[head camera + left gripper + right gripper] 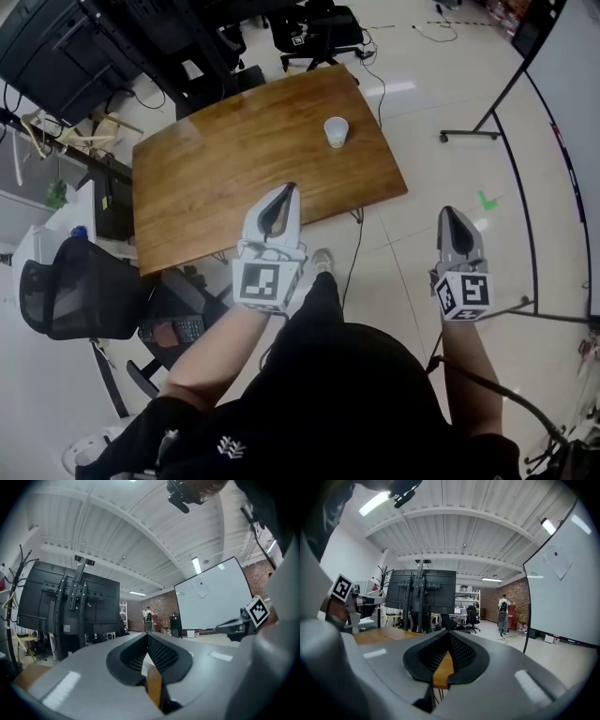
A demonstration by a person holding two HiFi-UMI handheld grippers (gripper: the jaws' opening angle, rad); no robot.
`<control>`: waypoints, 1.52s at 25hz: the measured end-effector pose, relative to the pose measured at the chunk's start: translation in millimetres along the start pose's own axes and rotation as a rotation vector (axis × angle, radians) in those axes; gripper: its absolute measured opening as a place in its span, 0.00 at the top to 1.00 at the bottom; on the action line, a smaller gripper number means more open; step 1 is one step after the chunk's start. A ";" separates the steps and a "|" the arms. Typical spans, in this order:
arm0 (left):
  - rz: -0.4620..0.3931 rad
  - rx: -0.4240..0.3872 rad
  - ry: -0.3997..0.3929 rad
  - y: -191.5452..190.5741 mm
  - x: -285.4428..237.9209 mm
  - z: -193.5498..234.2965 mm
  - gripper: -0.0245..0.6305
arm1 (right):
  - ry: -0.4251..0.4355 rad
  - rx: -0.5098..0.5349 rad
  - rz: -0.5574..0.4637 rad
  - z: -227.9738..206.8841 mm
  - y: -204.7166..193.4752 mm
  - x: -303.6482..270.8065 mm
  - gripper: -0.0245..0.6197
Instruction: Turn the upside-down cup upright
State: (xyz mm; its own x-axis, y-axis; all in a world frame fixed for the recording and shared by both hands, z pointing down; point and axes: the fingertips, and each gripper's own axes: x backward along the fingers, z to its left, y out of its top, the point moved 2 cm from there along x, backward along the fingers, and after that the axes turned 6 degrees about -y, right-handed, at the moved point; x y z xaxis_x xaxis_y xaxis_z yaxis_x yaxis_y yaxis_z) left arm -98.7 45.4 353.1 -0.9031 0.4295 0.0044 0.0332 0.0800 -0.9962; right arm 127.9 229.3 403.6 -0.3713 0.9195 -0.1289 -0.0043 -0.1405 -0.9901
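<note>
- Clothing in black [347, 394] fills the lower middle of the head view, nearest to us, and our two forearms [211, 352] run up out of it.
- At the end of the left forearm we hold the grey left gripper [286, 189], low in the centre of the frame. Its marker cube faces the camera, and its tips lie over the near edge of the brown wooden tabletop with rounded corners [234, 178].
- In the left gripper view its two dark ribbed pads [161, 654] meet at the tip with nothing caught between them, so it is closed and empty.
- The grey right gripper [448, 212] sits at the lower right of the frame, over the pale glossy floor [422, 84] and off to the right of the tabletop.
- In the right gripper view its jaws are likewise pressed together with nothing in them.
- A black mesh office chair [70, 295] stands at the left edge of the frame, beside the tabletop's near left corner.
- The tabletop spreads across the middle of the frame, turned at an angle to us.
- The small white paper cup [337, 131] stands on the far right part of the tabletop, just above the centre of the frame and well apart from both grippers. From here we cannot tell which end is up.
- A green mark [487, 200] lies on the floor to the right of the tabletop.
- A whiteboard on a black stand [562, 103] runs along the right edge of the frame.
- Black screens on a stand [66, 47] fill the upper left corner, and a black swivel chair [314, 28] sits at the top centre beyond the tabletop.
</note>
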 end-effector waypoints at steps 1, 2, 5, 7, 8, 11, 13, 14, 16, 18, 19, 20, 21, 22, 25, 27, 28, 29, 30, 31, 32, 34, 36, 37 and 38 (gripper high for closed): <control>-0.002 0.004 -0.001 -1.2 -11.8 9.3 0.96 | 0.010 0.007 0.010 1.8 0.5 -13.7 0.96; -0.013 0.006 -0.008 -0.1 -24.1 17.0 0.96 | 0.019 0.013 0.020 2.4 1.0 -28.1 0.96; -0.017 0.011 -0.022 -3.0 -60.0 42.7 0.96 | 0.014 0.010 0.051 -3.5 3.6 -74.3 0.96; -0.008 0.024 -0.021 -7.3 -83.0 61.8 0.96 | 0.010 0.010 0.057 -6.0 7.9 -103.8 0.96; -0.007 0.026 -0.024 -8.2 -94.1 70.1 0.96 | 0.014 0.014 0.058 -4.9 10.3 -116.7 0.96; -0.011 0.022 -0.021 -8.7 -126.7 93.8 0.96 | 0.044 0.029 0.067 2.1 17.8 -150.9 0.96; -0.023 0.043 -0.001 -4.8 -141.2 105.0 0.96 | 0.073 0.044 0.079 7.0 21.2 -169.2 0.96; -0.030 0.055 0.008 -2.9 -144.8 106.9 0.96 | 0.087 0.050 0.084 8.1 22.2 -176.9 0.96; -0.027 0.071 0.024 -3.4 -148.5 106.6 0.96 | 0.111 0.053 0.089 5.8 23.0 -193.3 0.96; -0.011 0.064 0.045 -7.1 -153.7 107.4 0.96 | 0.141 0.052 0.083 1.5 23.2 -214.2 0.96; -0.009 0.050 0.059 -7.9 -156.4 108.7 0.96 | 0.163 0.053 0.078 0.5 22.1 -225.3 0.96; -0.010 0.037 0.078 -8.1 -158.3 110.4 0.96 | 0.190 0.056 0.076 0.6 19.4 -236.1 0.96; -0.009 0.031 0.103 -8.6 -159.2 112.7 0.96 | 0.218 0.059 0.079 1.9 15.0 -246.5 0.96; -0.003 0.031 0.133 -9.5 -159.4 115.6 0.96 | 0.246 0.063 0.089 4.0 8.6 -256.5 0.96; 0.022 0.035 0.205 -12.9 -158.5 120.5 0.96 | 0.326 0.070 0.151 12.6 -16.8 -279.0 0.96; 0.029 0.031 0.230 -11.2 -157.1 120.9 0.96 | 0.365 0.058 0.194 18.6 -34.2 -288.3 0.96; 0.025 0.032 0.244 -9.0 -155.0 121.7 0.96 | 0.380 0.056 0.211 22.2 -43.5 -291.9 0.96; 0.022 0.031 0.259 -7.5 -150.9 122.4 0.96 | 0.396 0.058 0.229 27.1 -54.0 -293.8 0.96; 0.029 0.028 0.275 -7.7 -145.0 122.9 0.96 | 0.417 0.061 0.250 32.9 -65.6 -294.4 0.96; 0.044 0.021 0.292 -9.7 -138.5 124.1 0.96 | 0.439 0.061 0.272 39.1 -77.1 -295.0 0.96; 0.063 0.011 0.308 -12.7 -132.3 126.7 0.96 | 0.461 0.060 0.295 45.1 -88.0 -297.3 0.96; 0.096 -0.015 0.340 -18.0 -120.6 135.8 0.96 | 0.485 0.065 0.345 55.7 -107.8 -305.8 0.96; 0.116 -0.030 0.377 -18.4 -106.6 145.0 0.96 | 0.482 0.070 0.395 63.4 -124.3 -312.1 0.96; 0.121 -0.029 0.398 -17.8 -99.2 148.8 0.96 | 0.478 0.070 0.412 65.8 -129.7 -314.3 0.96; 0.123 -0.027 0.415 -17.4 -92.7 151.6 0.96 | 0.476 0.068 0.419 67.3 -132.4 -316.8 0.96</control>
State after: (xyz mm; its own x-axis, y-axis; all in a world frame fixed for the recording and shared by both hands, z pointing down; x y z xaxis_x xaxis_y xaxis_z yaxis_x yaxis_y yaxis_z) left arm -80.4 -132.1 357.0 -0.6429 0.7624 -0.0743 0.1461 0.0269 -0.9889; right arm 183.6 -68.2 579.3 0.0985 0.8418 -0.5308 -0.0133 -0.5322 -0.8465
